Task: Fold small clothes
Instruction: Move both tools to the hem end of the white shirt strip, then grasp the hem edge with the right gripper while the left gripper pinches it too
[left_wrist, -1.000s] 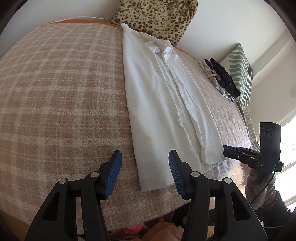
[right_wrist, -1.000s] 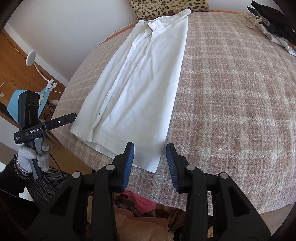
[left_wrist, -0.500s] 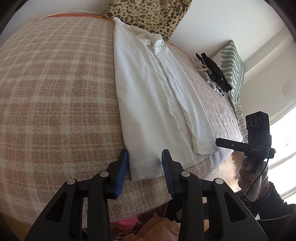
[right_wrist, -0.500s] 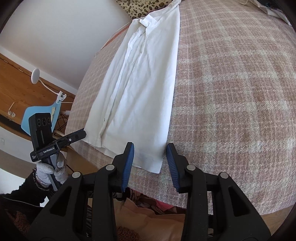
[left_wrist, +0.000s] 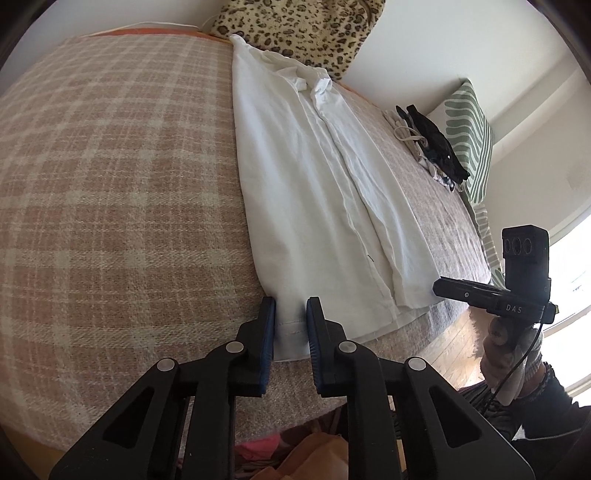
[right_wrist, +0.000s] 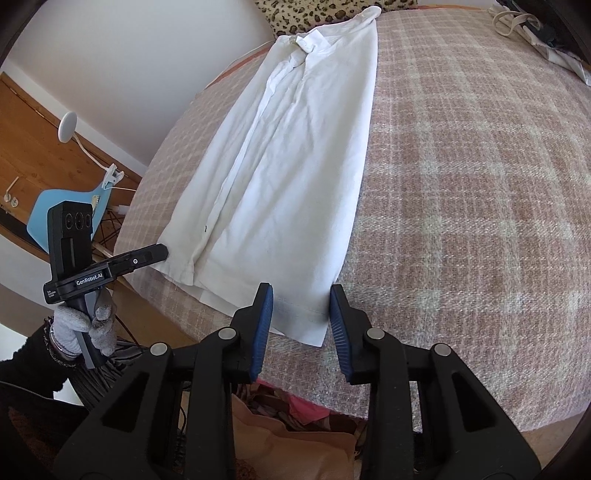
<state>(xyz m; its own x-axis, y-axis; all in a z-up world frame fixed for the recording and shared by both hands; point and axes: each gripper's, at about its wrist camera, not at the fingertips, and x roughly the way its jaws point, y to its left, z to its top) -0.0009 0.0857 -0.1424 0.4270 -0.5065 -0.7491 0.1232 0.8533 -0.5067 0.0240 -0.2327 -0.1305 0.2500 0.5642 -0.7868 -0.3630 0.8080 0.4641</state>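
Note:
A long white shirt (left_wrist: 314, 184) (right_wrist: 288, 166) lies flat and lengthwise on the plaid bed cover (left_wrist: 110, 184), collar at the far end. My left gripper (left_wrist: 291, 314) straddles the hem's near left corner. Its jaws are closing, with the hem still lying flat between the blue pads. My right gripper (right_wrist: 300, 306) straddles the hem's near right corner; its jaws are also closing, wider apart, and the cloth between them is untouched. A gloved hand holds each gripper; the right one's housing (left_wrist: 517, 295) and the left one's housing (right_wrist: 74, 273) show at the bed edge.
A leopard-print pillow (left_wrist: 303, 29) lies beyond the collar. A pile of dark clothes (left_wrist: 432, 147) and a green patterned pillow (left_wrist: 469, 140) sit far right. Below the near bed edge are brown and pink items (left_wrist: 314, 454). A blue chair (right_wrist: 70, 210) stands left of the bed.
Both grippers have come forward onto the shirt's hem corners. The left jaws have narrowed a lot around the hem; the right jaws only slightly.

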